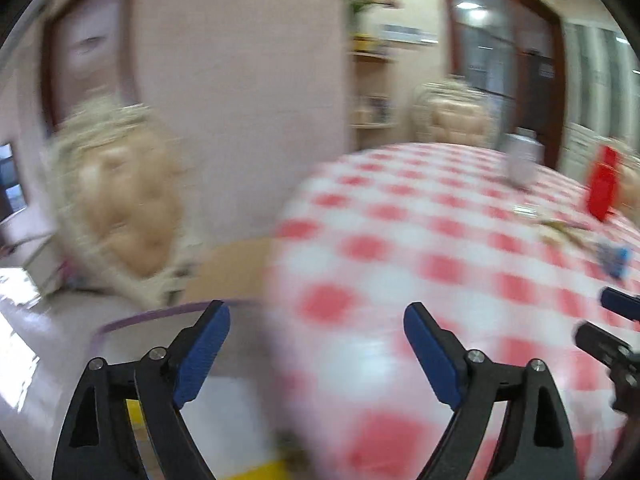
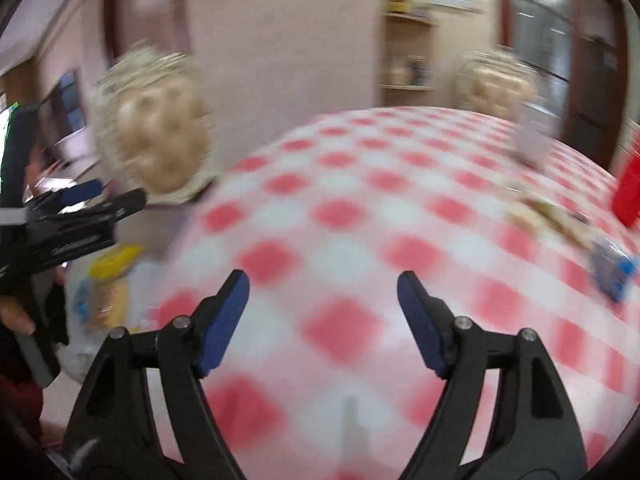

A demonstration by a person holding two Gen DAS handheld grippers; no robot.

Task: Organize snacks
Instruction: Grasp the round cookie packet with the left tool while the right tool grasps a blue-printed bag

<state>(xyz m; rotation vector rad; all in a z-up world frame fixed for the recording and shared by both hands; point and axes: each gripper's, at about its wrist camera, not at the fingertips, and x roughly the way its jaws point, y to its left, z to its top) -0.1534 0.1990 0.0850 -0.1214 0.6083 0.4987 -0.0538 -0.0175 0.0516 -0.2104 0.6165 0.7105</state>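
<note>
Left hand-held gripper (image 1: 317,354): jaws wide apart, nothing between them, at the near left edge of the checked counter (image 1: 400,240). Right hand-held gripper (image 2: 323,322): also spread and empty, over bare cloth. Snacks: blue packet (image 2: 614,276) and red pack (image 2: 628,192) far right, well apart from both. Between pickups, apparently; next, reach right for the packet.

View: my left wrist camera, heavily blurred.
Left claw (image 1: 316,354): jaws wide apart, nothing between them, lower centre.
Tabletop (image 1: 400,232): red-checked cloth, fills the right.
Red package (image 1: 602,184): upright, right edge.
Chair (image 1: 124,204): left of frame.
Right claw (image 1: 618,308): tip showing, lower right edge.
</note>
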